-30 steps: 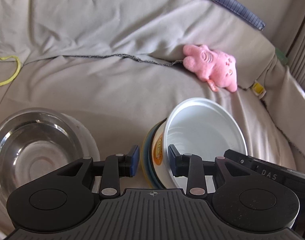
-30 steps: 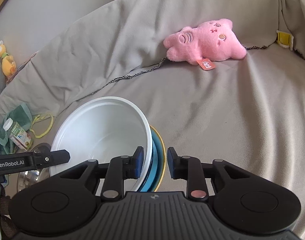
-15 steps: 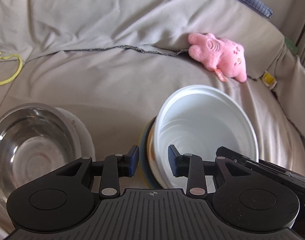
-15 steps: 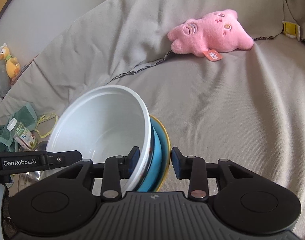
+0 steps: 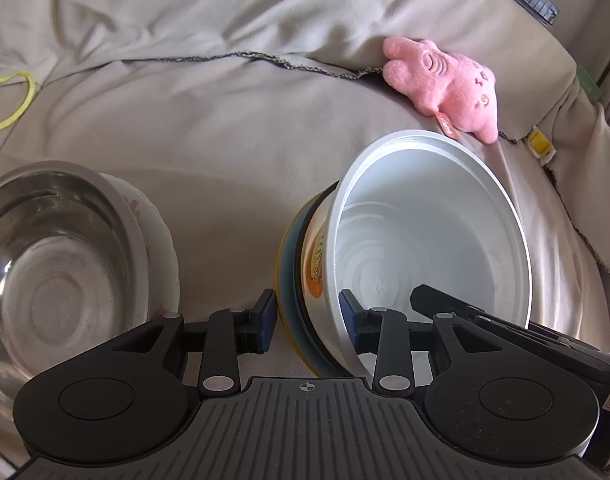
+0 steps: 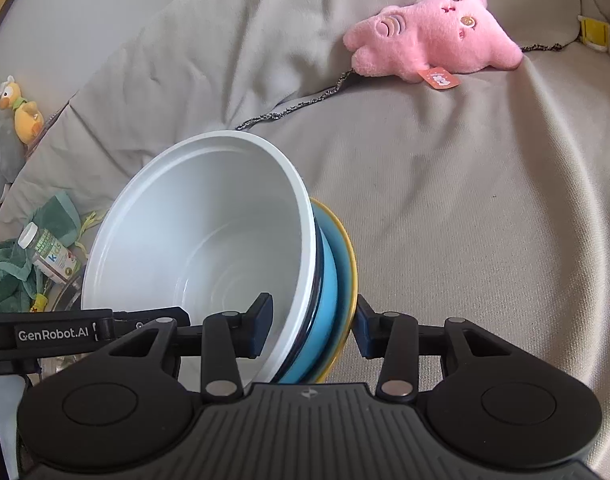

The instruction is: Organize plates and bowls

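A white bowl (image 5: 433, 240) sits nested on a blue plate (image 6: 329, 280) and a yellow plate (image 6: 349, 264), the whole stack resting on the grey sofa (image 5: 245, 128) in front of a pink plush toy (image 5: 445, 84). The stack leans: the bowl's mouth faces up and toward the cameras, so its axis is tilted rather than upright, and the plates stand partly on edge beneath it.

The left tongs (image 5: 307, 316) straddle the near-left edge of the stack, one finger inside the bowl and one outside the plates. Their jaws are opening, and a gap shows between the pads and the stack, so they look released. The right tongs (image 6: 313, 320) straddle the opposite edge the same way, jaws also opening, pads standing clear of the bowl wall and the yellow rim.

The bowl looks like thin plastic, probably light, stiff and smooth, so it would likely slip if pinched lightly. The plates seem harder and may be heavier. The rim is the natural hold, one finger inside and one outside. On the soft cushion the leaning stack may slide or tip.

A steel bowl (image 5: 53, 264) rests in a white dish (image 5: 161, 248) to the left, apart from the stack.
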Available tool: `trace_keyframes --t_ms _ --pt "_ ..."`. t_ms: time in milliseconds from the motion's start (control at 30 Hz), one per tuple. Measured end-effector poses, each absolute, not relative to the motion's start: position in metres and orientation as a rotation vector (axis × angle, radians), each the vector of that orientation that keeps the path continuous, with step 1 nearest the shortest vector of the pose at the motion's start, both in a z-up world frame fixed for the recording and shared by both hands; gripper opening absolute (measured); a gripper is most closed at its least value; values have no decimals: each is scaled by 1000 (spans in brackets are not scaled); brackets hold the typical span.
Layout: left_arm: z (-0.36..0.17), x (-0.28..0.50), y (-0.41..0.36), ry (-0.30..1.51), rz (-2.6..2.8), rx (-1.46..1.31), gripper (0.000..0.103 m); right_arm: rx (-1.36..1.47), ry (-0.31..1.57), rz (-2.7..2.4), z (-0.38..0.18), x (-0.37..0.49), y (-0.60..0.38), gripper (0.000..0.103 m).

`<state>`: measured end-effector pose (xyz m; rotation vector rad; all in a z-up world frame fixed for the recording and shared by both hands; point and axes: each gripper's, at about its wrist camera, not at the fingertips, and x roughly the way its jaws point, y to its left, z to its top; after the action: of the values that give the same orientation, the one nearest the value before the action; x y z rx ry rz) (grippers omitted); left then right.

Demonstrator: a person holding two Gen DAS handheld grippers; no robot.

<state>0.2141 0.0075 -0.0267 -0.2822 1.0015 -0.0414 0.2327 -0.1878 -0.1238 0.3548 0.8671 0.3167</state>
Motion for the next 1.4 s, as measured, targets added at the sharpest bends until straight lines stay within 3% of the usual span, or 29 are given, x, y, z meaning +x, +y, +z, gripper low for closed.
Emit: trace_keyframes --t_ms 867,1400 --pt "4 191 22 923 -73 -291 36 329 807 256 -103 220 -195 42" --pt "33 142 107 830 -5 -313 36 325 730 274 -60 157 -195 42"
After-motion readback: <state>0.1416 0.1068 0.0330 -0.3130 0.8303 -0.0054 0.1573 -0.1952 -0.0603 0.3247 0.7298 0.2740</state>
